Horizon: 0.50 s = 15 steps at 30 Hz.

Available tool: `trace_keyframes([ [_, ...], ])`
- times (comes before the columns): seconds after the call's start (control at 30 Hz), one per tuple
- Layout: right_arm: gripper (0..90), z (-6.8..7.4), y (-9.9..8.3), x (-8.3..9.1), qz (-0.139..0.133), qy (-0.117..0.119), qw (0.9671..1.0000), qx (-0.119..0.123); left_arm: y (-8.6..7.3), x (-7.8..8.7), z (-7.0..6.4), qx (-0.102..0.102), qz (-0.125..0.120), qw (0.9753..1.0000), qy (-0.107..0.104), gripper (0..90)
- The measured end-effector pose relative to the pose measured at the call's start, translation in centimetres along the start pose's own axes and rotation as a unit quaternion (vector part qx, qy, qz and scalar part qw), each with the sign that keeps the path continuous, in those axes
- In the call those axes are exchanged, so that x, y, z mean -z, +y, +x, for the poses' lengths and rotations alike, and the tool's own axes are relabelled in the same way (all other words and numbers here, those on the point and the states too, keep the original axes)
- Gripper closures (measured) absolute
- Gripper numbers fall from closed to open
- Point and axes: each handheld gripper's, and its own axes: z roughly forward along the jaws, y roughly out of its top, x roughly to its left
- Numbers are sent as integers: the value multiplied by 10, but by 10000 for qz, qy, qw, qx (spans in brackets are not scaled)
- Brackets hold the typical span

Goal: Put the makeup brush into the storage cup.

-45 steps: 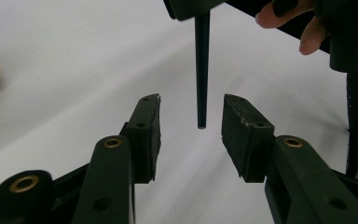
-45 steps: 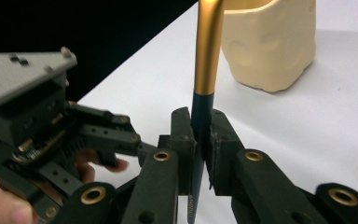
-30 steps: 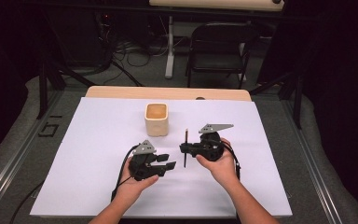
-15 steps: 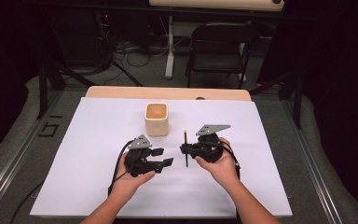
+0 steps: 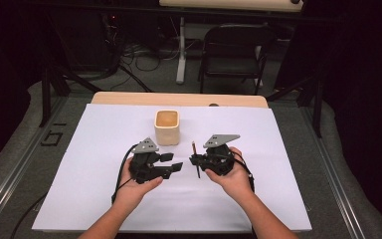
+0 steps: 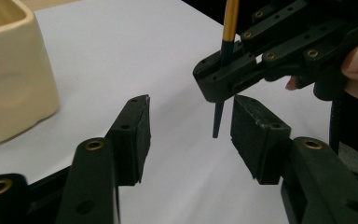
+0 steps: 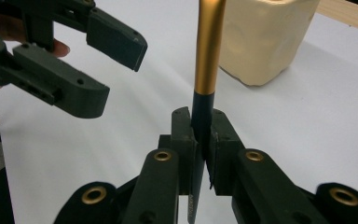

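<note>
R gripper [image 5: 195, 160]: jaws clamped tight on a thin pen-like stick [image 5: 195, 159], gold upper shaft w/ dark lower end. In the right gripper view the stick [image 7: 208, 65] stands roughly upright betw. the two pads, gold part rising to 12 o'clock, dark tip poking down below the jaws. Held off the sheet, as far as the left gripper view shows: dark tip [image 6: 218, 119] hangs free above the white surface.

L gripper [image 5: 171, 163]: jaws apart, nothing betw. them. In its own view the pads [image 6: 133, 135] sit wide, w/ the stick's tip near the right-hand pad, just at its 11 o'clock; touching or not, can't tell. R gripper [image 6: 226, 77] sits at 1 o'clock there, a fingertip of the person's hand showing behind it.

High view: the two grippers face each other mid-table, L at 9 o'clock of the stick, R at 3 o'clock, near but apart. Person's R hand [image 5: 234, 174] and L hand [image 5: 134, 186] come in from 6 o'clock.

Cream square cup [image 5: 167, 127] stands upright at 11 o'clock of the stick, apart from both grippers. All on a white sheet [image 5: 89, 164] over a wood table [image 5: 129, 98]. Black folding chair [image 5: 234, 55] beyond at 12 o'clock.
</note>
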Motion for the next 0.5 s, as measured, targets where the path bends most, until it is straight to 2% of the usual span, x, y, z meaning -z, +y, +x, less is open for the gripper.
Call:
trace_keyframes([
  [0.5, 829, 8, 0, -9, -13, 118, 9999, 65, 20, 0, -7, 33, -265, 9996, -69, 599],
])
